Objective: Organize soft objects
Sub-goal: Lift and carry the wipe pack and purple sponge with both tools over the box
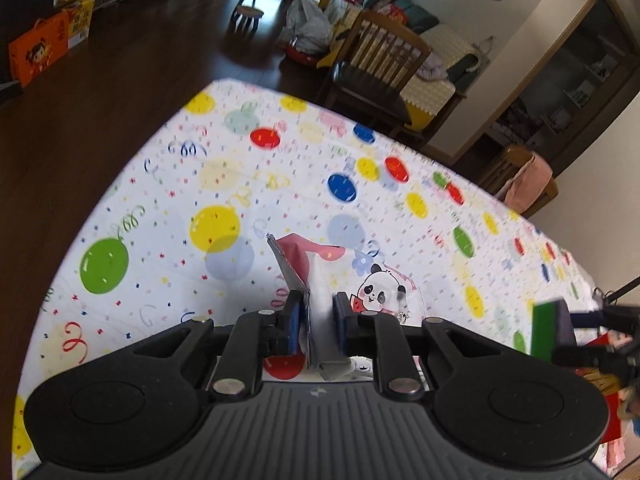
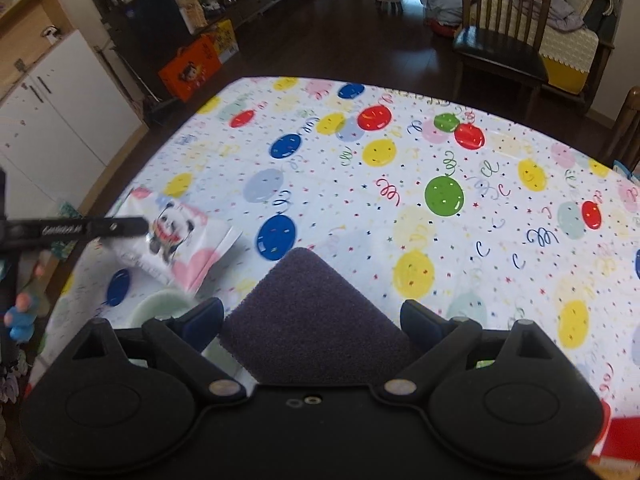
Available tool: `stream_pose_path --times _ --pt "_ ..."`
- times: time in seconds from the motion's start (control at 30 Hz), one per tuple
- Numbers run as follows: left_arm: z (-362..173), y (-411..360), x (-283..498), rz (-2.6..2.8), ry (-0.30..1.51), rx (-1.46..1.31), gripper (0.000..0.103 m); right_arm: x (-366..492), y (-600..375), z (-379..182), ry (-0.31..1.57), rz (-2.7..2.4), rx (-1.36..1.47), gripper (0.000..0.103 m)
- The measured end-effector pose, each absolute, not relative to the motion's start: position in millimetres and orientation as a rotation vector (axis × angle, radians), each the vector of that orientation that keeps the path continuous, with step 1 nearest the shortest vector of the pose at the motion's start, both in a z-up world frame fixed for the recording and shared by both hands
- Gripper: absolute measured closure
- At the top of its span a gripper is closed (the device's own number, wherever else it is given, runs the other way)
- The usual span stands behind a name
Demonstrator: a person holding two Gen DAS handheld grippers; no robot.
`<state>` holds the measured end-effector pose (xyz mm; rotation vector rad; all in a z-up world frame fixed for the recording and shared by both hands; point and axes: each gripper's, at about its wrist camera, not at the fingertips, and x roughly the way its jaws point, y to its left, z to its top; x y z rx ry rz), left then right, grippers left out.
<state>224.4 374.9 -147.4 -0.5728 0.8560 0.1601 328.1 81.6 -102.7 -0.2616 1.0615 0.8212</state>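
The left gripper (image 1: pixel 316 316) points steeply down, its pads pressed nearly together on a thin packet (image 1: pixel 308 280). The right gripper (image 2: pixel 312 320), spread wide, clamps a dark sponge (image 2: pixel 312 312).

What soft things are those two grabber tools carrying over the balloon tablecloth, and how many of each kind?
Panda-print packet: 1
Dark sponge: 1
Total: 2

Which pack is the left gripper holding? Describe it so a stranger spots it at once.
Start at the balloon-print tablecloth covering the table. Above its near edge the left gripper is shut on the edge of a soft plastic pack. It alone shows a cartoon panda with pink hearts; the right gripper's dark sponge is plain.
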Motion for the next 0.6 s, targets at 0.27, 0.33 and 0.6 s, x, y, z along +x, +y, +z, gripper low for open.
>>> stream_pose_path --times 0.27,0.33,0.6 --pt "-87.5 358.5 201.8 0.155 0.76 -0.558 0.086 287.1 40.2 -57.4 1.001 0.867 -0.25 0.008" --pt "-73.0 349.2 196.6 0.141 0.744 -0.554 0.086 277.0 28.1 -48.1 0.991 0.875 -0.247 0.008" --pt "-38.7 291.7 180.5 0.059 0.75 -0.548 0.087 236.1 -28.9 -25.6 0.955 0.888 -0.242 0.008"
